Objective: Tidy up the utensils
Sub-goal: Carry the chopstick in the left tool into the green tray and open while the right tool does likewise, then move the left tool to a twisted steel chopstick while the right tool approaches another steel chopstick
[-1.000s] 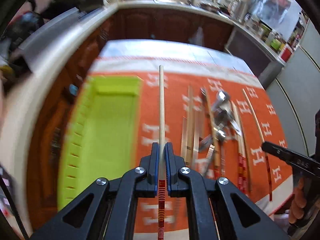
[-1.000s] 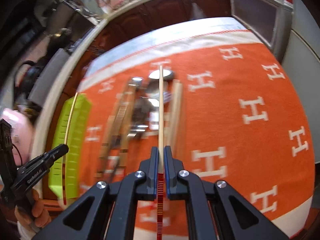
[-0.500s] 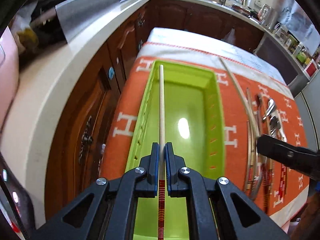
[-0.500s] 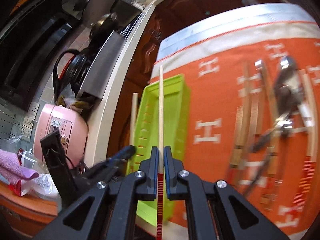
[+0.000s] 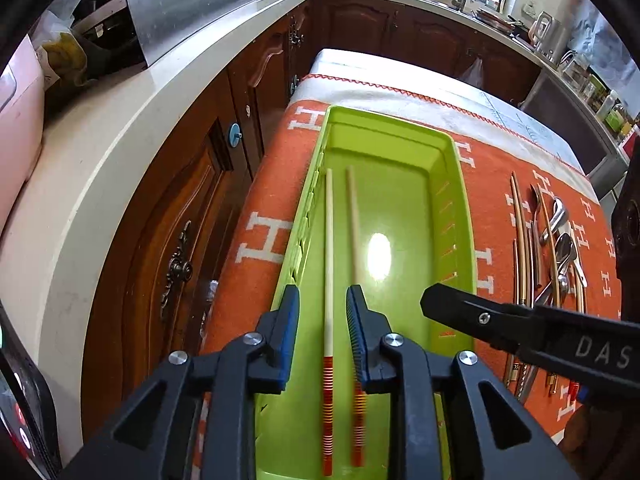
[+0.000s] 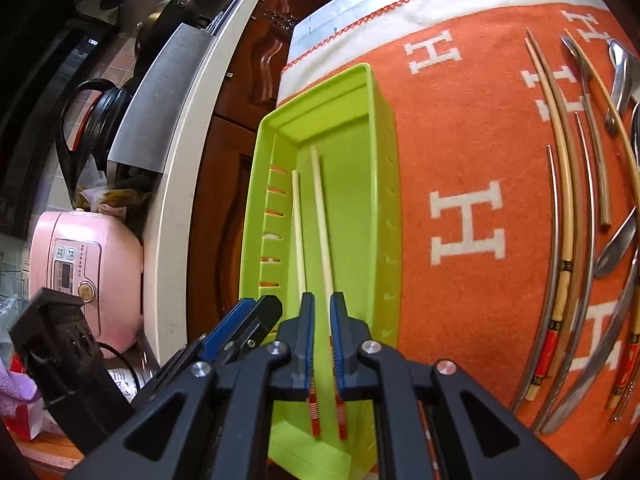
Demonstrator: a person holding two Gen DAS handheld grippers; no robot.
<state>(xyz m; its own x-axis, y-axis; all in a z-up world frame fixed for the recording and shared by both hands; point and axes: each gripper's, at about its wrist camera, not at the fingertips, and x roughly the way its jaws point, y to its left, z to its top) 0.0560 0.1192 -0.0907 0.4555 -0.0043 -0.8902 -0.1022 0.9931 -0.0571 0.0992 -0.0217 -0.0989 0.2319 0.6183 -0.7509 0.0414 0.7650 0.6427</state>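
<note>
Nearest, over the near end of the long lime-green plastic tray with slotted walls (image 5: 456,184) (image 6: 384,128): left gripper (image 5: 323,307), blue-padded jaws spread wide, pinching nothing, one pale chopstick with red-and-yellow striped handle (image 5: 329,248) (image 6: 298,232) lying on the tray floor in line with the gap between the fingers. Beside it on the tray floor, toward the tray's middle, a second matching pale chopstick (image 5: 354,232) (image 6: 322,216), roughly parallel, the two not touching. Right gripper (image 6: 322,304) (image 5: 444,300) just above the tray's near right part, jaws parted narrowly, the second chopstick running through the gap; contact with the pads not clear. White letters "DAS" readable on the right gripper's black arm.

Under the tray, an orange woven cloth with white "H" letters (image 5: 272,216) (image 6: 464,224). Right of the tray, well apart from it on the cloth, a loose row of remaining chopsticks and steel spoons (image 5: 556,248) (image 6: 580,200). Left of the tray, off the table, a pink rice cooker (image 6: 80,264) on a pale countertop (image 5: 100,152) (image 6: 180,184).
</note>
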